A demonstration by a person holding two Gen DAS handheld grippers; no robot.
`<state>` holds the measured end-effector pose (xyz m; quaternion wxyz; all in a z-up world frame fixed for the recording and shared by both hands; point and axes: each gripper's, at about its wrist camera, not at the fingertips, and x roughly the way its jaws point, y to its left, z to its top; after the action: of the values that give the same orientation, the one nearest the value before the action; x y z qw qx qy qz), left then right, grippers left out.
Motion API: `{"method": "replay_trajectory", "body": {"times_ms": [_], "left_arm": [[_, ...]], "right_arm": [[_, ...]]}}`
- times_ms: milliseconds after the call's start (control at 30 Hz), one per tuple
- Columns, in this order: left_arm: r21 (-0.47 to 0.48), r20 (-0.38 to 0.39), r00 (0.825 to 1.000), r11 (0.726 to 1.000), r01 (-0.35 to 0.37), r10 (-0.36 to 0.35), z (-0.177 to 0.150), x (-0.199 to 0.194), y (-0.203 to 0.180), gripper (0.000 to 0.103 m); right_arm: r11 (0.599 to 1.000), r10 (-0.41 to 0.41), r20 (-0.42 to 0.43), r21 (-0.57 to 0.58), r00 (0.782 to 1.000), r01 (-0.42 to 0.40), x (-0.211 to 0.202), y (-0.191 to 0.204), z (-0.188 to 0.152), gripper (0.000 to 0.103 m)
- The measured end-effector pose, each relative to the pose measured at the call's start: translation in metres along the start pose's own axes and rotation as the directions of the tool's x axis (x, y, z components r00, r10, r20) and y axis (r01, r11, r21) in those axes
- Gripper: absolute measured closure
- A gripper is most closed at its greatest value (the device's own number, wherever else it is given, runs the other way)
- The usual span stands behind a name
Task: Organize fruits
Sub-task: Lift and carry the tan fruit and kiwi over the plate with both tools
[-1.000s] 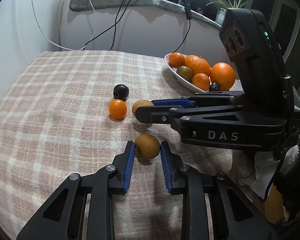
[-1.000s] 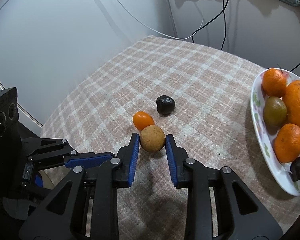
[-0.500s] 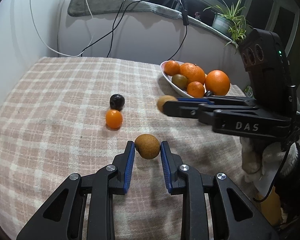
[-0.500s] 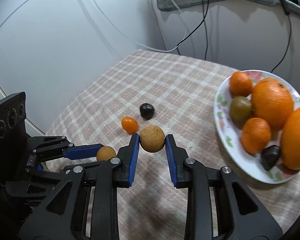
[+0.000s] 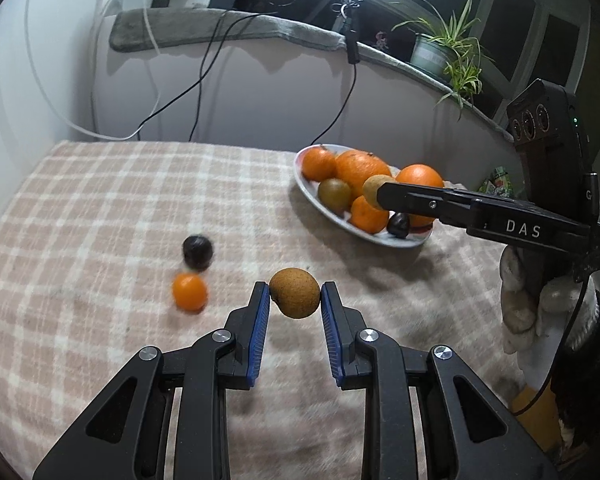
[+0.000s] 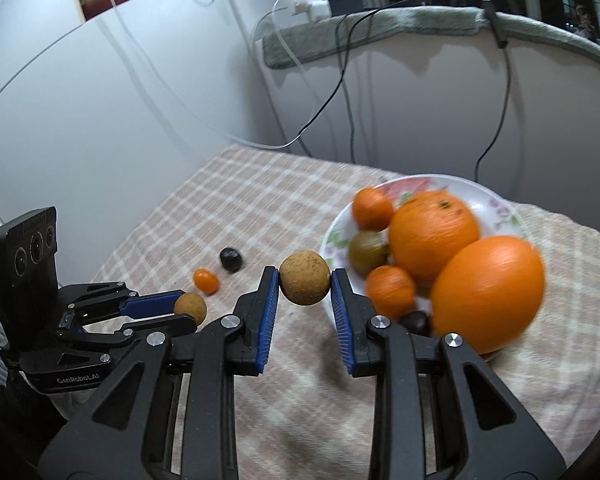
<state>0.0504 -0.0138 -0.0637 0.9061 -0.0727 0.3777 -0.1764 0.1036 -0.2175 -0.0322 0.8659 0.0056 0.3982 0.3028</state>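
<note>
My left gripper is shut on a round brown fruit and holds it above the checked cloth. My right gripper is shut on a second round brown fruit and holds it in the air at the near rim of the white plate. The plate carries several oranges, a green-brown fruit and a dark fruit. A small orange fruit and a dark fruit lie on the cloth left of my left gripper. In the left wrist view the right gripper holds its fruit over the plate.
The table has a pink checked cloth. A white wall with hanging cables stands behind it. A ledge with a grey cover and a potted plant runs along the back. The table edge drops off at the right.
Both grippers have lifted with their brown fruits. My right gripper has moved right to the plate. My left gripper has risen and drawn back a little.
</note>
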Motion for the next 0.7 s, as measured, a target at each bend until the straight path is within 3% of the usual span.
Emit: {"method": "replay_trajectory", "body": {"times_ms": [700], "left_arm": [[0.076,0.010,0.999,0.997,0.034,-0.035,0.052,0.051,-0.037,0.078]], "right_arm": [[0.994,-0.107,0.063,0.041,0.992,0.105,-0.019,-0.060,0.033,0.075]]}}
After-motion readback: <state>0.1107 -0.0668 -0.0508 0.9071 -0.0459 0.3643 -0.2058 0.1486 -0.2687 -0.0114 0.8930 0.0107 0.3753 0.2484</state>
